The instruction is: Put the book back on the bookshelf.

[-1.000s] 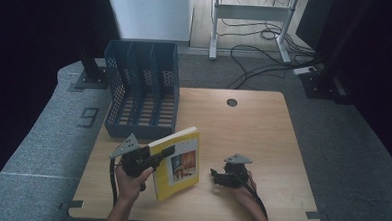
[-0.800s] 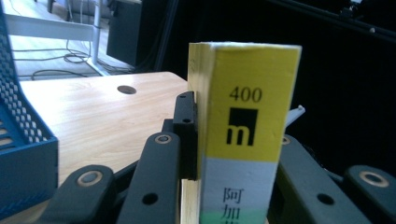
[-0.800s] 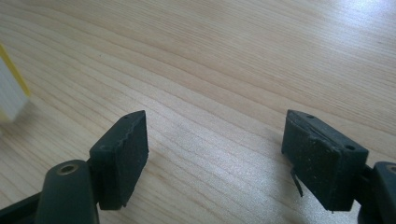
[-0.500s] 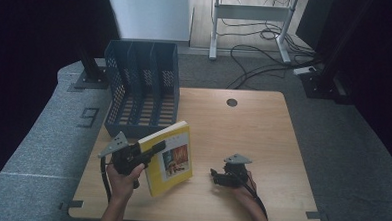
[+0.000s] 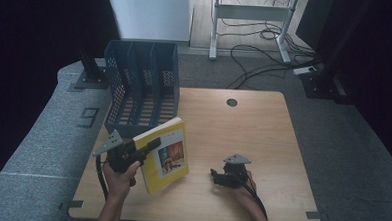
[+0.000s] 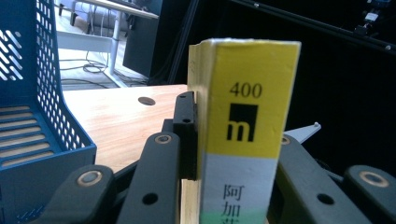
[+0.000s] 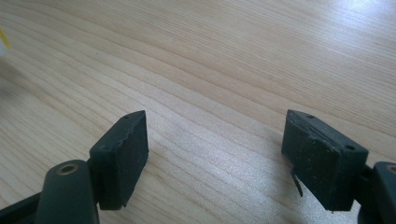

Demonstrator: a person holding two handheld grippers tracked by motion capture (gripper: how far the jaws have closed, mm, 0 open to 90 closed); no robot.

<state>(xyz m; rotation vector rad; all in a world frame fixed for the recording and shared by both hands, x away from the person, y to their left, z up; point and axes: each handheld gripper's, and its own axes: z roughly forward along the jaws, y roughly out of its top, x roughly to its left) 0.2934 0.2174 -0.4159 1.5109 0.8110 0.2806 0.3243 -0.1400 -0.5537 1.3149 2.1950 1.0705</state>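
Item 1: blue file organizer (image 5: pixel 142 88), three slotted compartments, standing at the table's (image 5: pixel 263 138) far left edge, about 11 o'clock from the table's middle. In your left gripper view its mesh wall (image 6: pixel 44 102) rises at the left.

Item 2: your left gripper (image 5: pixel 152 143), at roughly 8 o'clock from the table's middle, held in your left hand (image 5: pixel 117 174). Its jaws are clamped on the yellow book's spine edge; in the left gripper view the jaws (image 6: pixel 229 154) press the book from both sides.

Item 3: yellow book (image 5: pixel 164 156), lifted and tilted, its lower corner near the tabletop, just in front of the organizer's near end. The spine (image 6: pixel 247 121) reads "400" over a black square logo, with a grey band and Chinese characters below.

Item 4: your right gripper (image 5: pixel 218 176), at about 6 o'clock, resting low over the table in your right hand (image 5: pixel 243 185), well apart from the book. Its jaws (image 7: pixel 215 149) stand wide apart with bare wood between them, holding nothing.
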